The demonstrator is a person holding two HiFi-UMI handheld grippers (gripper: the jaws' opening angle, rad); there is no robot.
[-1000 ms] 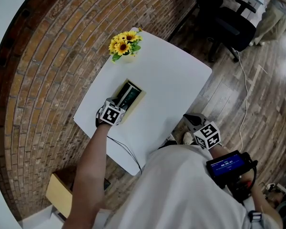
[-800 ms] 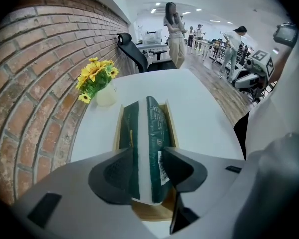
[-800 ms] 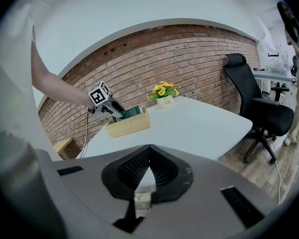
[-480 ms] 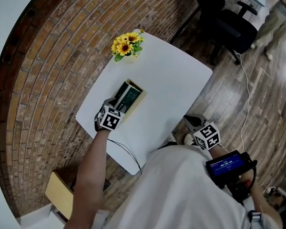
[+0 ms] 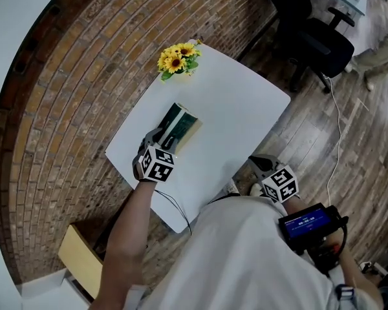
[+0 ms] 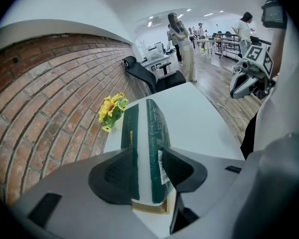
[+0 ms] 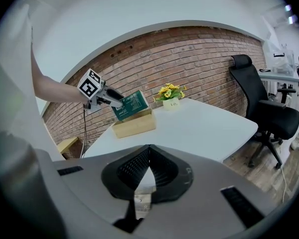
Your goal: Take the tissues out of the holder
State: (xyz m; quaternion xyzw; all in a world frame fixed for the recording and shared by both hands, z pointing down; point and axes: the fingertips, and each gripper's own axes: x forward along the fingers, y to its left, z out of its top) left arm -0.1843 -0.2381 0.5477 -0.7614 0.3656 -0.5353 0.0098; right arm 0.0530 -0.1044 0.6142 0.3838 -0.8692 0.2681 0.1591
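Head view: left claw [image 5: 164,136] clamped on the green tissue pack [image 5: 180,123]. Wooden holder [image 5: 191,132] sits just past its tips on the white table [image 5: 239,108], sunflowers [image 5: 178,58] well ahead. Right claw [image 5: 262,168] is off the table edge, well apart.

Left gripper view: jaws press both sides of the pack [image 6: 148,128], holder [image 6: 150,207] directly underneath.

Right gripper view: right claw [image 7: 148,156] jaws together, nothing between. Pack [image 7: 130,103] is tilted over the holder [image 7: 134,124], far ahead and left.

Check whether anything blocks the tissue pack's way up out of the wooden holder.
Nothing visible does. The left gripper is shut on the tissue pack, which leans partly out of the holder with open air above; the sunflowers stand well apart.
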